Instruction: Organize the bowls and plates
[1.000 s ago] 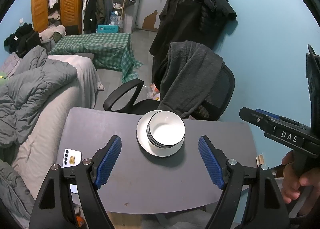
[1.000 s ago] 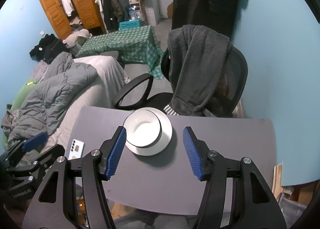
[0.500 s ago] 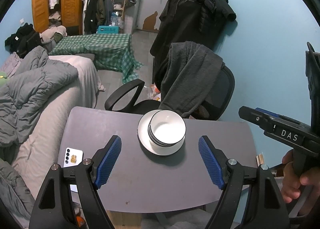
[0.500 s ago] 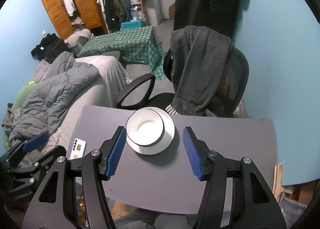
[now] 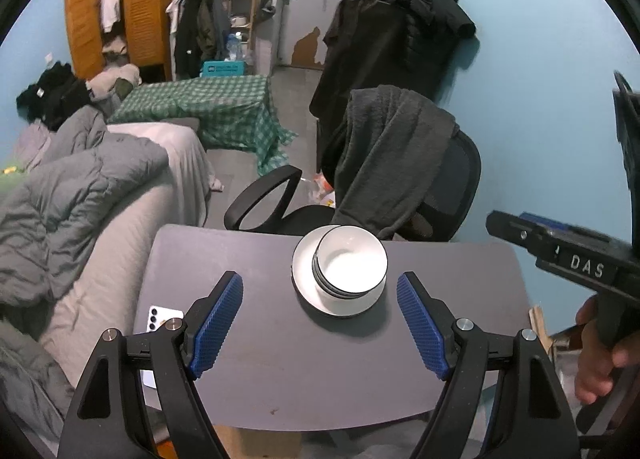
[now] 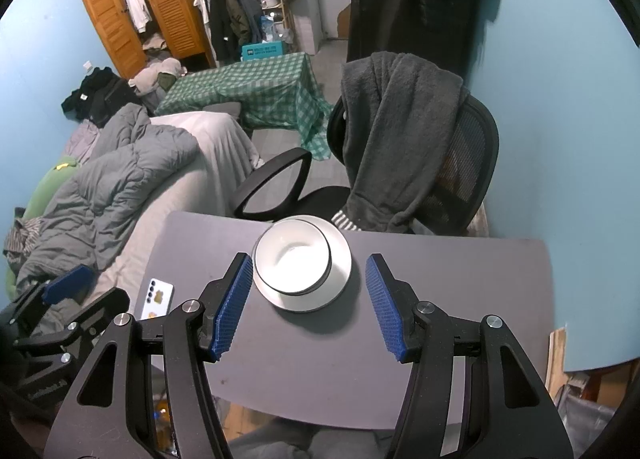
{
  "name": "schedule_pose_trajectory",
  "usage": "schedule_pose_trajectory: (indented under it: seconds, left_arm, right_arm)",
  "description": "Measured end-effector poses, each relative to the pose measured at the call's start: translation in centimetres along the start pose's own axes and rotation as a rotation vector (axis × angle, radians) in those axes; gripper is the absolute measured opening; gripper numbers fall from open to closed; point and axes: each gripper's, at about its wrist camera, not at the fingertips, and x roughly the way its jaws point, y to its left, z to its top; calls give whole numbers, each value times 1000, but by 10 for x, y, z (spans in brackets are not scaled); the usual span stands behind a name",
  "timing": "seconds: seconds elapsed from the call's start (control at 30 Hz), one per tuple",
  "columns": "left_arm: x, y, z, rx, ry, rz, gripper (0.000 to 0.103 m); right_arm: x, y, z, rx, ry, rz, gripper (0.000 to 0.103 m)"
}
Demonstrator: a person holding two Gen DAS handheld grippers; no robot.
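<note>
A stack of white bowls sits on a white plate at the far middle of the grey table, close to the office chair draped with a dark garment; the number of bowls in the stack appears to be three or four, but the dark rims overlap and cannot be counted with certainty. The left gripper hangs above the table with its blue pads spread wide and nothing between them, and the right gripper likewise stands open and empty, the plate lying beyond its fingertips without contact. A phone lies flat near the table's left edge, well apart from the plate.
</note>
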Motion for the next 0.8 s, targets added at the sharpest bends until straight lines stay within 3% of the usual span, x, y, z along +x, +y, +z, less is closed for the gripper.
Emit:
schedule_pose_trajectory:
  seconds: [0.8]
  left_arm:
    - [5,11,3,-46,35,-7,81]
  right_arm:
    - [1,5,4,4,3,2,57]
